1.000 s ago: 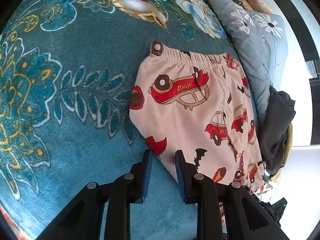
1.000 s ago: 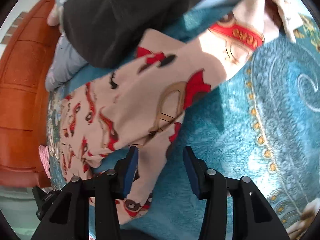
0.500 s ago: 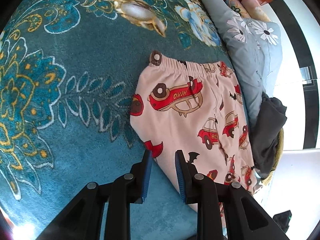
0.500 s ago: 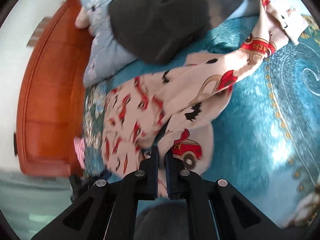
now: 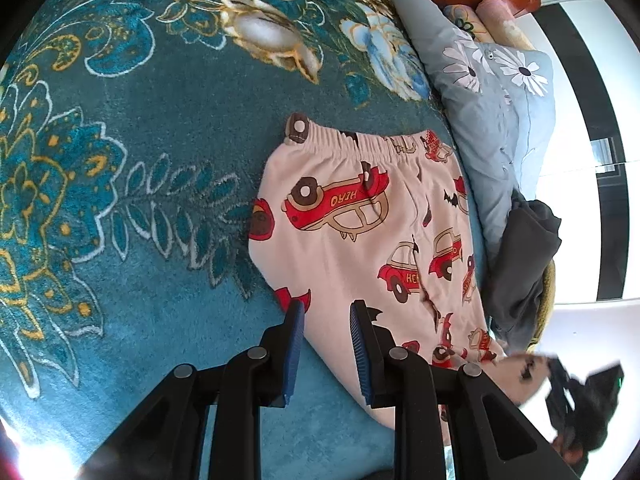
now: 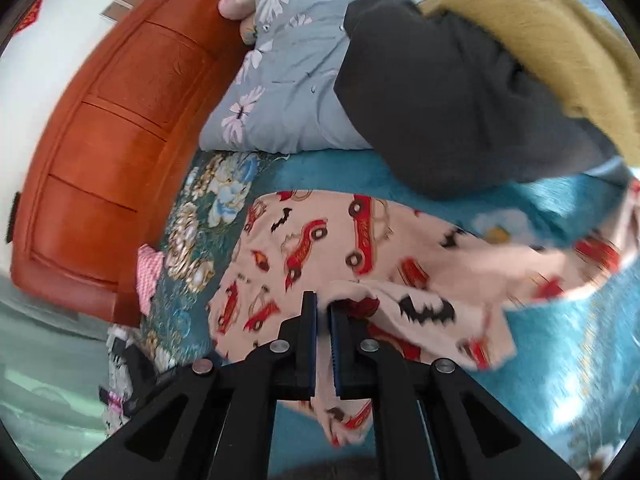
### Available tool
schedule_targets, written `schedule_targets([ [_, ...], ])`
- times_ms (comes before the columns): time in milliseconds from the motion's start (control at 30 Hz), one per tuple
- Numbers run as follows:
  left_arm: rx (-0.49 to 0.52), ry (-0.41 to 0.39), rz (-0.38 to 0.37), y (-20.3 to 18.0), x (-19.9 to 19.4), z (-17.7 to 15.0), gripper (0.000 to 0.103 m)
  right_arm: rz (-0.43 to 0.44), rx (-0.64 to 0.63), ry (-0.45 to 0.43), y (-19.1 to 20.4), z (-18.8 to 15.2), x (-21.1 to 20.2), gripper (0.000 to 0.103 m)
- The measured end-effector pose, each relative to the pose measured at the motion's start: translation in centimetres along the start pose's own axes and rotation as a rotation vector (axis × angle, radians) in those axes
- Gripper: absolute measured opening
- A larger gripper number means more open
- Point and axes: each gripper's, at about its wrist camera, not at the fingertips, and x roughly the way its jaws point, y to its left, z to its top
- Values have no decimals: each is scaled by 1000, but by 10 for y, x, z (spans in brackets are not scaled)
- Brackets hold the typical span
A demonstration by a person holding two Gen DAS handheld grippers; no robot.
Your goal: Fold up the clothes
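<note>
Spread flat on the teal blanket (image 5: 168, 280): pink car-print trousers (image 5: 360, 220), waistband toward the pillows (image 5: 488, 120). Left gripper (image 5: 325, 312) hovering unclenched over their near edge, nothing grasped. Right gripper (image 6: 322, 304) clamped on a lifted trouser leg, dark garment (image 6: 440, 100) beyond.

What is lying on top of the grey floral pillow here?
A dark grey garment lies over the floral pillow, with a mustard knit on top of that. The pillow's covered part cannot be seen.

Pyjama trousers' (image 6: 360, 248) far leg motion-blurred, mustard garment (image 6: 560, 52) cut off by frame edge
</note>
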Motion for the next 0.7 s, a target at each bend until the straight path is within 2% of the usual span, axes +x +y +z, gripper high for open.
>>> schedule_targets([
  [133, -18, 0, 17, 8, 1, 2, 27, -51, 38, 58, -3, 14, 44, 6],
  [333, -34, 8, 32, 19, 5, 7, 27, -135, 40, 169, -10, 4, 89, 9],
  [367, -36, 10, 33, 21, 6, 7, 28, -132, 34, 169, -10, 3, 88, 9],
  [433, -40, 13, 33, 23, 7, 7, 28, -119, 29, 158, -10, 0, 79, 20],
  [500, -44, 16, 32, 25, 10, 6, 28, -101, 19, 141, -9, -2, 68, 43],
  [700, -39, 20, 28, 25, 12, 5, 29, -24, -30, 12, -12, -2, 1, 45],
])
